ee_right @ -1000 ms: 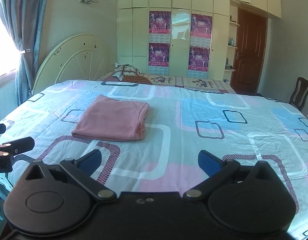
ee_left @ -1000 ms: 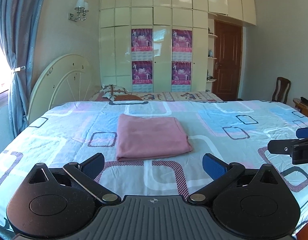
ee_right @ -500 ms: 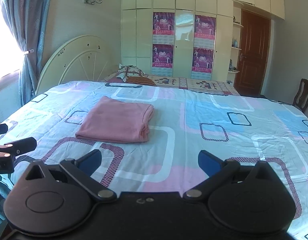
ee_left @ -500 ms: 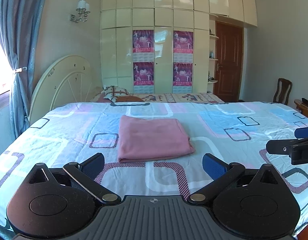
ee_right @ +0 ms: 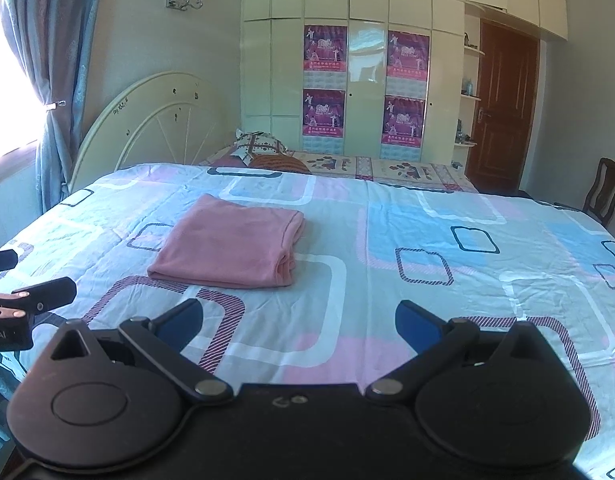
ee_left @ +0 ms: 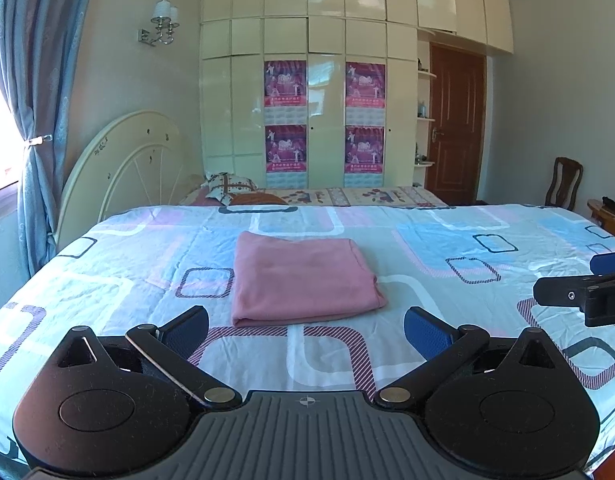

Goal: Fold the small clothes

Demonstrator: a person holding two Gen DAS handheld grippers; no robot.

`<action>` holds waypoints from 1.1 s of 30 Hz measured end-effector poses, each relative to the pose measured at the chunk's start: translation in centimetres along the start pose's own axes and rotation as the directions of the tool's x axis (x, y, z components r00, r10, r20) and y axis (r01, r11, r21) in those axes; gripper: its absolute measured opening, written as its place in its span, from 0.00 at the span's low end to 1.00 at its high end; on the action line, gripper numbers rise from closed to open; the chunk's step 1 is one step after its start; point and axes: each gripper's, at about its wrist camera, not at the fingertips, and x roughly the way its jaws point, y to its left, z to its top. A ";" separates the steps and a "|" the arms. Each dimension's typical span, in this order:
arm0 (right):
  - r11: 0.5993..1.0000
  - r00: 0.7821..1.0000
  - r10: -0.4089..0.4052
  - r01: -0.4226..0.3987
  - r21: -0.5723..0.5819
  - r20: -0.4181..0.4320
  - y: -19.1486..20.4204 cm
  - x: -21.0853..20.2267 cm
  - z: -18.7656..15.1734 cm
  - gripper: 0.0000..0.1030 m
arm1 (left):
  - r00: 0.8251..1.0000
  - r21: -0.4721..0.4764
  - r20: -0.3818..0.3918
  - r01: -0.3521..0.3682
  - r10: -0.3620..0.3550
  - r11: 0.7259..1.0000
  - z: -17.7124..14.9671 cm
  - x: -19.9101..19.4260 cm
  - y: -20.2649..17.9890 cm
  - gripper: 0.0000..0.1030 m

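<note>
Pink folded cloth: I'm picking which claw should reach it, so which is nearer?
Left. The left claw faces the pink folded cloth head-on; the right claw sits off to its right, slightly farther.

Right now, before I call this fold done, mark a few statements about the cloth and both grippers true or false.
1. The pink cloth lies folded on the bed. True.
2. The left gripper is shut on the cloth. False: it is open, short of the cloth.
3. The right gripper is open and holds nothing. True.
4. The cloth hangs over the bed's edge. False: it lies flat, well inside.
5. Four posters hang on the wardrobe. True.
</note>
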 end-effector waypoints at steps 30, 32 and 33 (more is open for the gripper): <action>1.000 1.000 0.003 -0.003 -0.001 0.001 0.2 0.1 0.1 1.00 | 1.000 0.002 0.005 -0.004 0.004 1.000 0.1 0.3 -0.4 1.00; 1.000 1.000 0.003 -0.003 -0.002 0.002 0.2 0.1 0.1 1.00 | 1.000 0.000 0.007 -0.005 0.005 1.000 0.1 0.3 -0.4 1.00; 1.000 1.000 0.002 -0.002 -0.002 0.002 0.2 0.1 0.1 1.00 | 1.000 -0.001 0.007 -0.005 0.005 1.000 0.1 0.3 -0.5 1.00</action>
